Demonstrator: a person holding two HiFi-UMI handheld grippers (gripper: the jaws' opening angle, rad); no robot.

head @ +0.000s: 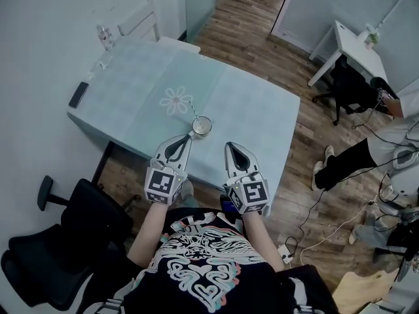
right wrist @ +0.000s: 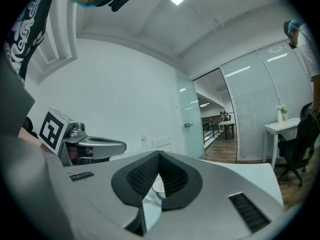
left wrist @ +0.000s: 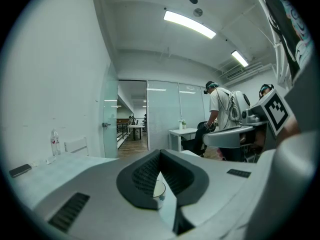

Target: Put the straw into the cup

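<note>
A small clear cup stands near the front edge of the table, which has a pale teal cloth on it. A thin straw rises out of the cup and leans a little to the left. My left gripper hovers just short of the cup on its near left side, jaws shut and empty. To the cup's right, over the table edge, my right gripper is also shut with nothing in it. Each gripper view shows the cup through the hollow behind closed tips.
A dark phone lies at the table's left edge and a clear bottle stands at the far corner by a white chair. A black office chair is at lower left. A person and cables occupy the floor at right.
</note>
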